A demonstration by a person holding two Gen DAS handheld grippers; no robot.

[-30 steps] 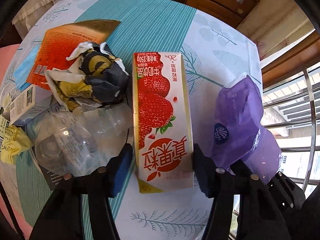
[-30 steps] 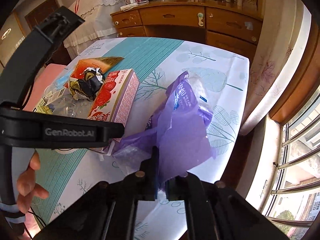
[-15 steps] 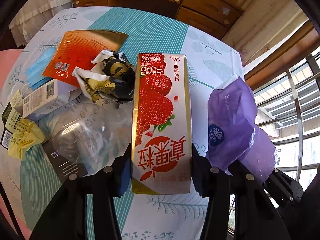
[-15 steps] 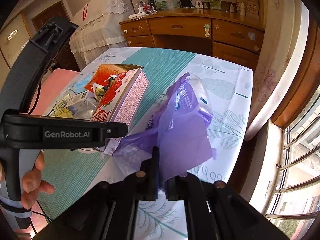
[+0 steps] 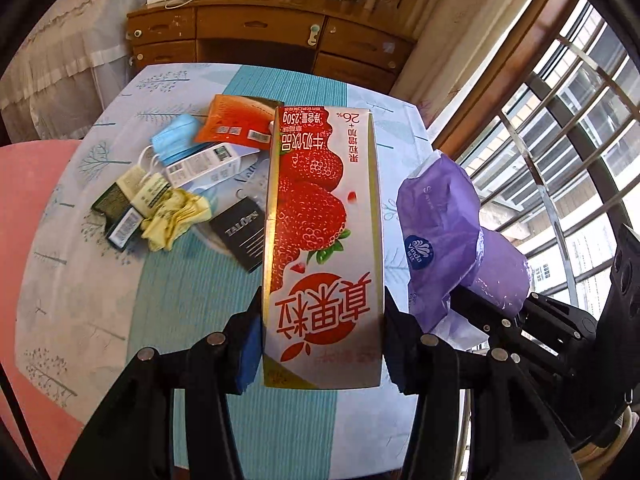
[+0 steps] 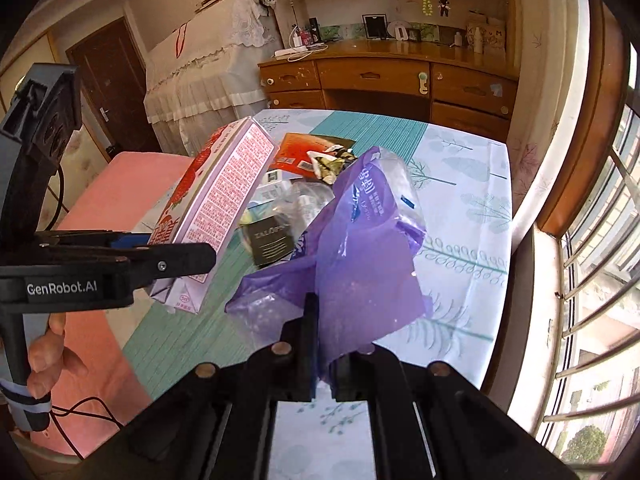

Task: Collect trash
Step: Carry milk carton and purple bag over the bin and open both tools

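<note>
Left gripper [image 5: 323,344]: fingers clamp the strawberry milk carton [image 5: 324,240] by its lower end, lifted clear above the counter [image 5: 180,304]. Right gripper [image 6: 324,364]: fingers pinch the purple plastic bag [image 6: 360,260], just right of the carton. Beyond lie a black card [image 5: 243,236], yellow wrapper [image 5: 176,218], blue mask [image 5: 176,140] and orange packet [image 5: 236,120].

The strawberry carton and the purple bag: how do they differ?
The strawberry carton is a stiff, straight-edged box; the purple bag is limp and crumpled. The carton is red and white, the bag purple and see-through. Each is clamped in a hand-held gripper: left, right.
</note>
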